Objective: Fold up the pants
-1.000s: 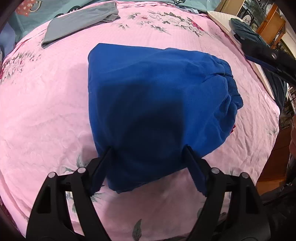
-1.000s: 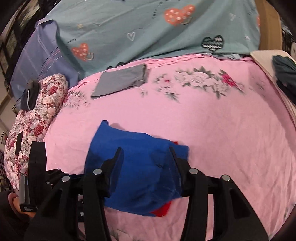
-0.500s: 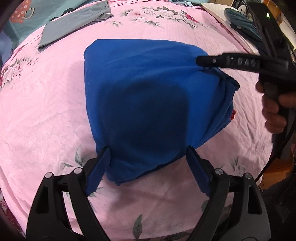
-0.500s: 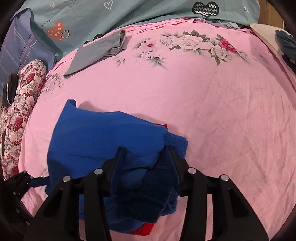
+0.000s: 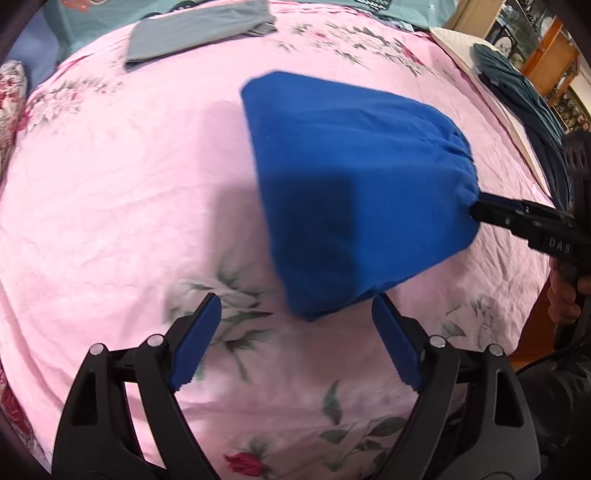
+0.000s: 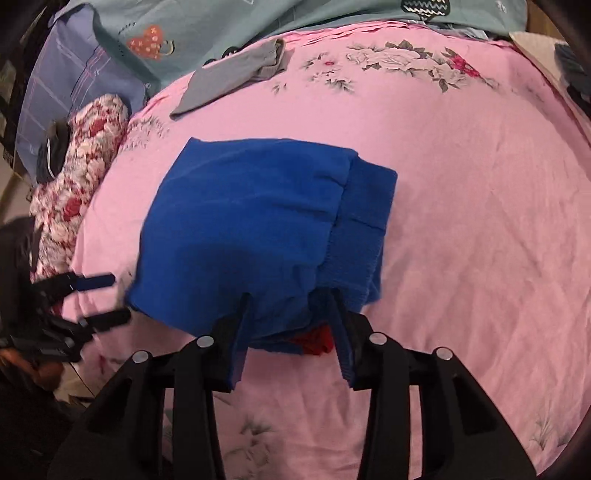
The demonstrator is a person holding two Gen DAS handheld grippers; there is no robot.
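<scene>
The blue pants (image 5: 354, 177) lie folded into a compact bundle on the pink floral bedsheet (image 5: 122, 192). My left gripper (image 5: 295, 314) is open and empty, just short of the bundle's near corner. My right gripper (image 6: 290, 306) has its jaws around the bundle's near edge by the ribbed waistband (image 6: 364, 229). The jaws stand partly apart with cloth between them. A bit of red fabric (image 6: 314, 339) shows under the bundle. The right gripper also shows in the left wrist view (image 5: 476, 206) at the waistband side. The left gripper shows in the right wrist view (image 6: 107, 299), apart from the pants.
Folded grey pants (image 5: 195, 31) lie at the far edge of the bed. A teal garment (image 5: 517, 85) on a cream board lies at the far right. A floral pillow (image 6: 74, 177) and a teal quilt (image 6: 221, 26) lie at the left and back.
My left gripper let go of the pants' near edge and drew back, open. The bundle shifted toward the right gripper, which now has its jaws around the waistband side.
</scene>
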